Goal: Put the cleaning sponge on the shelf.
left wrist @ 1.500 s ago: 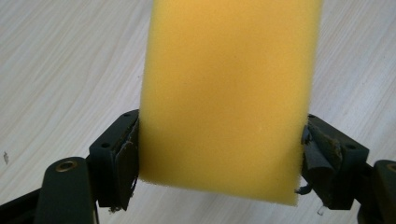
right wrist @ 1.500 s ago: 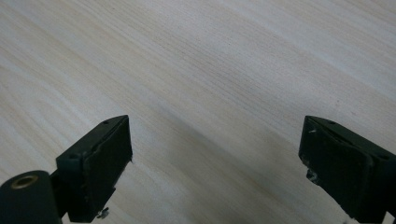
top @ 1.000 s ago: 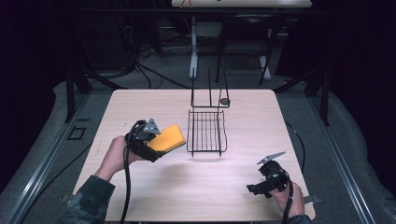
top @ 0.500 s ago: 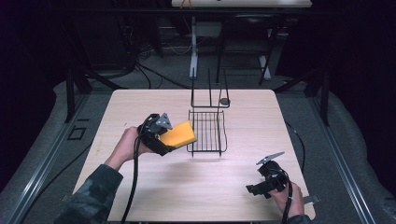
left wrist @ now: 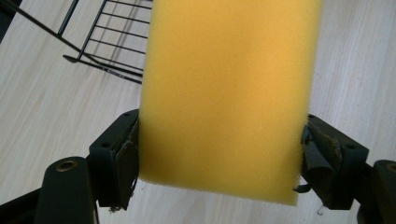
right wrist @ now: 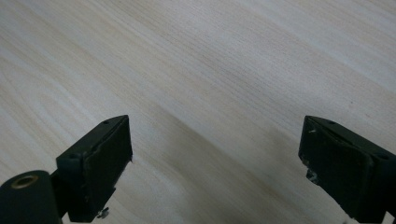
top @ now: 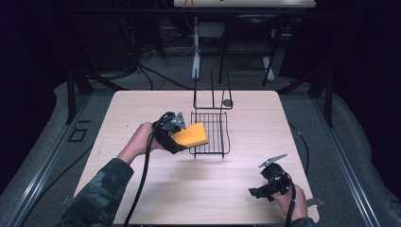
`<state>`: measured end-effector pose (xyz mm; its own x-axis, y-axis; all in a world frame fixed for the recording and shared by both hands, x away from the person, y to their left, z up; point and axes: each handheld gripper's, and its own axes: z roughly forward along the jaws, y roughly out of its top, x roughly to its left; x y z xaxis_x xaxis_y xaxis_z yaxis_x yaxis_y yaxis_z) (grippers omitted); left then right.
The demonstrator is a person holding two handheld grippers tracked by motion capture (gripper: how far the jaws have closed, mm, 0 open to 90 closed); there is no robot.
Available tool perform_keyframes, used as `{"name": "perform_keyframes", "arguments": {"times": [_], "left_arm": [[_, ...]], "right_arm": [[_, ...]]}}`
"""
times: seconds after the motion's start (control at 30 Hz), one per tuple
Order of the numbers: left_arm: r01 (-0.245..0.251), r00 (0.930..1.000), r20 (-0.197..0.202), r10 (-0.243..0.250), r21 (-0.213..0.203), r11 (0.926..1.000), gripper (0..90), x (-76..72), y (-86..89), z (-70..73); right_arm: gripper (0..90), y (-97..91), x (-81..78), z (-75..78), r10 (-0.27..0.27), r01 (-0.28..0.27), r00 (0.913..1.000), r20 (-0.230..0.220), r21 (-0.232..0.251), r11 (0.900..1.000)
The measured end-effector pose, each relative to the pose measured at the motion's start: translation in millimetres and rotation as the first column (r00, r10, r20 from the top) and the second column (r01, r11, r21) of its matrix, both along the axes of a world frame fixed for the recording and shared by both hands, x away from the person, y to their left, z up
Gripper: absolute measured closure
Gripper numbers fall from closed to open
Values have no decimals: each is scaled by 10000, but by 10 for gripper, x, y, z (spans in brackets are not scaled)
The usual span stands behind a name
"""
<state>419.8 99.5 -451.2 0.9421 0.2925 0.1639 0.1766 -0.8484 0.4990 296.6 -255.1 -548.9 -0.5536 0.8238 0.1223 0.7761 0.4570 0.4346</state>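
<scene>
A yellow sponge (top: 190, 135) is clamped between the jaws of my left gripper (top: 174, 132), held above the table at the left edge of the black wire rack (top: 215, 126). In the left gripper view the sponge (left wrist: 229, 93) spans the whole gap between both pads (left wrist: 125, 161), with a corner of the rack (left wrist: 100, 46) behind it. My right gripper (top: 262, 188) rests near the table's front right corner. In the right gripper view its jaws (right wrist: 215, 163) stand wide apart over bare wood with nothing between them.
The light wooden table (top: 142, 109) stands on a dark floor with cables and frame legs behind it. A taller upright wire section (top: 213, 94) rises at the rack's far end, with a small dark round object (top: 228, 102) beside it.
My left gripper has carried the sponge to the right, from the open table up to the rack's left edge. The right gripper has stayed where it was.
</scene>
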Motion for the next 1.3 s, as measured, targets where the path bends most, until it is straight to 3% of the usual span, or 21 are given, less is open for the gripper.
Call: {"name": "perform_keyframes", "arguments": {"times": [0.53, 0.83, 0.97, 1.3], "left_arm": [[877, 9960, 141, -885, 501, 9949, 232, 144, -296, -158], [1096, 9939, 40, -1098, 349, 9934, 233, 233, -491, -216], [1314, 9913, 0, -1318, 740, 9886, 233, 274, -556, -266], [1399, 9901, -7, -1404, 935, 9857, 233, 354, -649, -336]], "right_arm": [[92, 19, -3, -7, -13, 13, 10000, -76, 28, 10000], [92, 11, -4, -12, 77, -77, 10000, -60, -14, 10000], [92, 8, -12, -9, 55, -55, 10000, -59, -8, 10000], [92, 6, -11, -15, 138, -139, 9999, -75, -37, 9999]]}}
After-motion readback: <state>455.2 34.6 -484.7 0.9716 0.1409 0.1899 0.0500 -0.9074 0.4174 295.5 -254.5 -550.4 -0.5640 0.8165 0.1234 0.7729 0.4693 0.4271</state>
